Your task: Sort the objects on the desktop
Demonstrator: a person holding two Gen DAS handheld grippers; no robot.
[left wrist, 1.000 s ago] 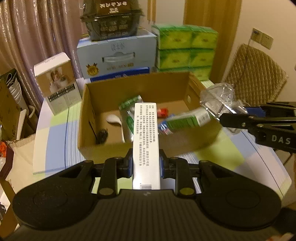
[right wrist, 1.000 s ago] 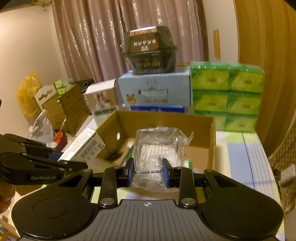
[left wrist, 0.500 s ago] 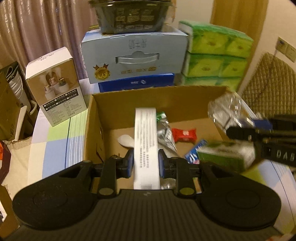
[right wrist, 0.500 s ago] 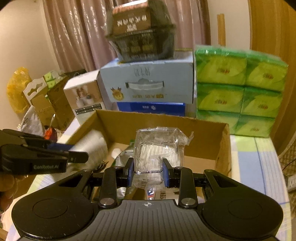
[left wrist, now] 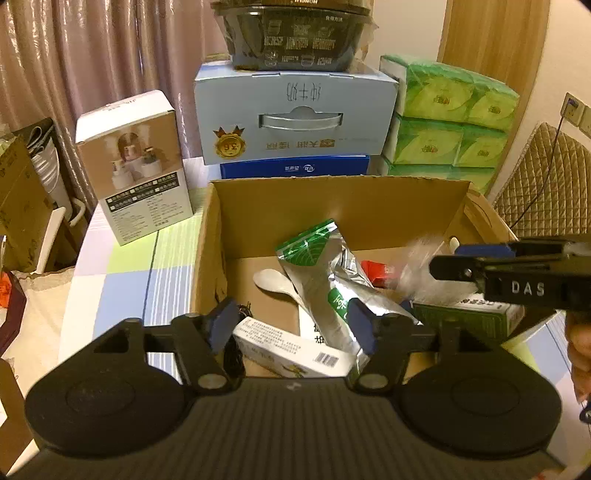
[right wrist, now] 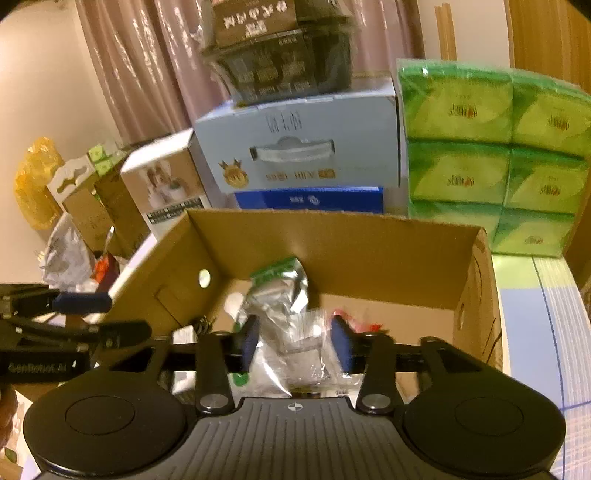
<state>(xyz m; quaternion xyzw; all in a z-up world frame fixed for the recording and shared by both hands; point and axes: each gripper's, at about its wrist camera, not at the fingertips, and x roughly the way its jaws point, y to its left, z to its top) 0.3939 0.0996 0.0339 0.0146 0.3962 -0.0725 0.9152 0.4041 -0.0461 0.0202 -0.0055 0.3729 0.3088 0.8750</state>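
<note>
An open cardboard box (left wrist: 332, 199) stands on the table; it also shows in the right wrist view (right wrist: 332, 243). My left gripper (left wrist: 290, 328) is open over the box's near left part. The white printed carton (left wrist: 291, 349) lies loose in the box just below it. My right gripper (right wrist: 295, 341) is open over the box. The clear plastic packet (right wrist: 295, 350) sits blurred between its fingers and appears to be dropping free. In the box lie a silver and green pouch (left wrist: 325, 273), a white spoon (left wrist: 273, 280), a red packet (left wrist: 376, 273) and a green box (left wrist: 469, 321).
Behind the cardboard box stand a light blue carton (left wrist: 295, 114) with a black bowl (left wrist: 291, 33) on top, green tissue packs (left wrist: 450, 118) and a white product box (left wrist: 133, 166). A quilted chair (left wrist: 546, 177) is at the right. The checked tablecloth (left wrist: 122, 280) shows at the left.
My left gripper opened and the white carton fell into the box. My right gripper opened and the clear packet came loose. Both grippers moved forward over the box.
</note>
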